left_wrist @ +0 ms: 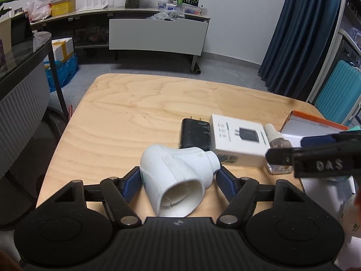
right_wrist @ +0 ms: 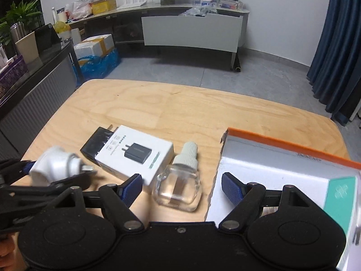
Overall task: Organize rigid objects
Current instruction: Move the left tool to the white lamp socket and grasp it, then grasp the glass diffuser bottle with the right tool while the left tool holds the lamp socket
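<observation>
A white plug-in device sits between the blue pads of my left gripper, which is shut on it, both pads against its sides. The right wrist view shows it at the far left. Behind it on the wooden table lie a black charger and a white charger box. A clear glass bottle with a ribbed white cap lies between the fingers of my right gripper, which is open, with neither pad touching it. Its right finger hangs over an orange-edged box.
A teal chair stands at the table's right side and a dark glass-topped table to the left. Across the grey floor is a low white cabinet loaded with boxes and plants. Blue curtains hang at the right.
</observation>
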The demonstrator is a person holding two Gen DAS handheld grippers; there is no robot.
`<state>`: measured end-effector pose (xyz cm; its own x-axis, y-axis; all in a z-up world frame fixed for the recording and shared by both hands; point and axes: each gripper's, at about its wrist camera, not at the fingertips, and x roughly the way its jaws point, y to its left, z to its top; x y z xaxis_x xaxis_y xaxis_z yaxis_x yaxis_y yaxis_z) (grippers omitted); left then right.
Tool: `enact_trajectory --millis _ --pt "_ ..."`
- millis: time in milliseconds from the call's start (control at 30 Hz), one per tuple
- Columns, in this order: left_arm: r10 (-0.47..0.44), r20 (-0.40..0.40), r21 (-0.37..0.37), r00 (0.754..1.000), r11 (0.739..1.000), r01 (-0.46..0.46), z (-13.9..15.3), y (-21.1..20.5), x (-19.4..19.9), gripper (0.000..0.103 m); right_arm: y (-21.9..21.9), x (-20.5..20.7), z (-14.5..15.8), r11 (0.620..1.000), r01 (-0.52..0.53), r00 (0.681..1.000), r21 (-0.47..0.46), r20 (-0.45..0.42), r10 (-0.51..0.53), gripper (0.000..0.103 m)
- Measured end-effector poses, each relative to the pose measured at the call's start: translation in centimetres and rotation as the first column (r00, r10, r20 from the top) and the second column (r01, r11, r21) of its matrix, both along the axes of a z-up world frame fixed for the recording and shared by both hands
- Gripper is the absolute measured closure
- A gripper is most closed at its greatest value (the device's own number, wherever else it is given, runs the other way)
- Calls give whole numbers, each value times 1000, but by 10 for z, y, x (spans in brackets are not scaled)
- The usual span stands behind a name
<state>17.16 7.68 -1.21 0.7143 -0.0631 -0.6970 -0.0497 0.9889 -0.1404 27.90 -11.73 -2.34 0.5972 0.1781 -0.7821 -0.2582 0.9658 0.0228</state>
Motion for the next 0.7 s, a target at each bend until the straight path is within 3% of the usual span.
enact_trajectory --millis 133,167,367,700 --pt "6 6 -3 1000 1000 -6 0 4 -2 30 1 7 -11 1000 -17 999 -3 -32 17 29" --pt "7 9 -1 1000 1000 -7 0 4 -2 30 2 7 -11 1000 -23 999 0 -31 23 42" --pt "9 20 -6 1000 1000 -8 -1 4 -4 31 7 -9 -9 1000 -31 999 6 -36 31 42" --pt "31 27 -35 999 999 -30 3 8 -32 31 17 -71 4 997 -55 998 58 -25 57 42"
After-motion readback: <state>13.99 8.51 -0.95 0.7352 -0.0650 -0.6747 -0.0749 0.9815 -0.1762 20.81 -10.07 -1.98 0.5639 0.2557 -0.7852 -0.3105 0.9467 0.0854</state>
